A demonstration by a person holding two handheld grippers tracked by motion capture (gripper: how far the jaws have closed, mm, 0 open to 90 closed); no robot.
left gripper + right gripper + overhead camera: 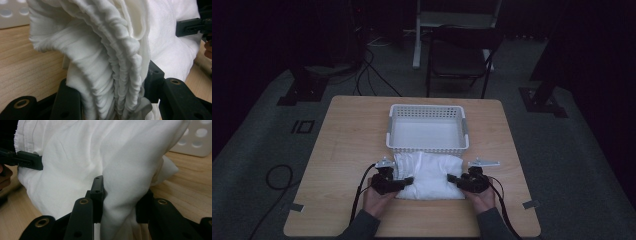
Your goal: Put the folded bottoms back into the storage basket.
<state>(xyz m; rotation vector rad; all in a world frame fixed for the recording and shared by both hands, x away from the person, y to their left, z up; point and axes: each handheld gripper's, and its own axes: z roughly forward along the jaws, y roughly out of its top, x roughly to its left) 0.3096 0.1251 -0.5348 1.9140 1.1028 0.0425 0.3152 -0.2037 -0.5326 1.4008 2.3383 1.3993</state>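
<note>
At the near edge of the desk (342, 150), two forearms in dark sleeves are seen coming in from below, each hand carrying a claw. The left claw (408, 180) is closed on the left end of a folded white garment (428, 175); in the left gripper view, a thick gathered, elastic-ribbed edge of the cloth (117, 75) is seen bunched and pressed between the two black jaws. The right claw (451, 177) is clamped on the garment's right end; in the right gripper view a smooth fold of white fabric (120, 195) is pinched tightly between its jaws. The garment is held between the two claws, resting on the desk near its front, with its far edge touching or just beside the near wall of a white perforated basket (428, 149). Beyond the desk, a dark chair (459, 60) is made out on the grey floor, with cables (372, 75) lying to its left.
</note>
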